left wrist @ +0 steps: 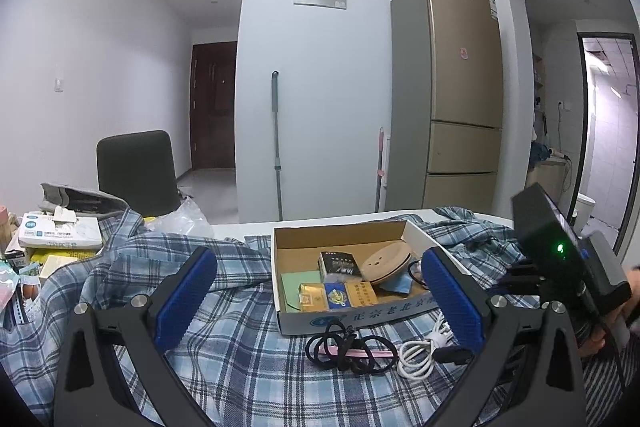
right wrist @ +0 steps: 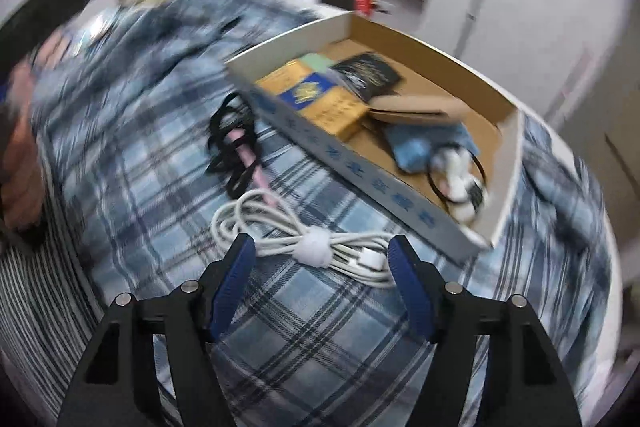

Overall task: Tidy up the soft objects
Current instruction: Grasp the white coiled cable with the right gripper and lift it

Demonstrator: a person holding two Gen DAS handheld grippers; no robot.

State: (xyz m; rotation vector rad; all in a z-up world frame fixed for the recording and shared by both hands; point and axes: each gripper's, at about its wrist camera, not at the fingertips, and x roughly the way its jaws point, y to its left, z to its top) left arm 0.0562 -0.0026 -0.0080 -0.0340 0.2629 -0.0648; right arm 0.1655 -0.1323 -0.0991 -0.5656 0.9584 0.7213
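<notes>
Right gripper (right wrist: pixel 322 259) stands spread, nothing pinched, over the white cable bundle (right wrist: pixel 316 245) lying on the plaid cloth (right wrist: pixel 168 131) beside the cardboard box (right wrist: pixel 508 179); contact apparently none, view blurred. Left gripper (left wrist: pixel 320 289) also spread, empty.

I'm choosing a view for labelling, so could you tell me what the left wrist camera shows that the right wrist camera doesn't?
Only the left wrist view shows the fridge and tissue box.

Only the right shows the white earphones inside the cardboard box.

Both show the plaid cloth, white cable and black cord; each gripper is open.
</notes>
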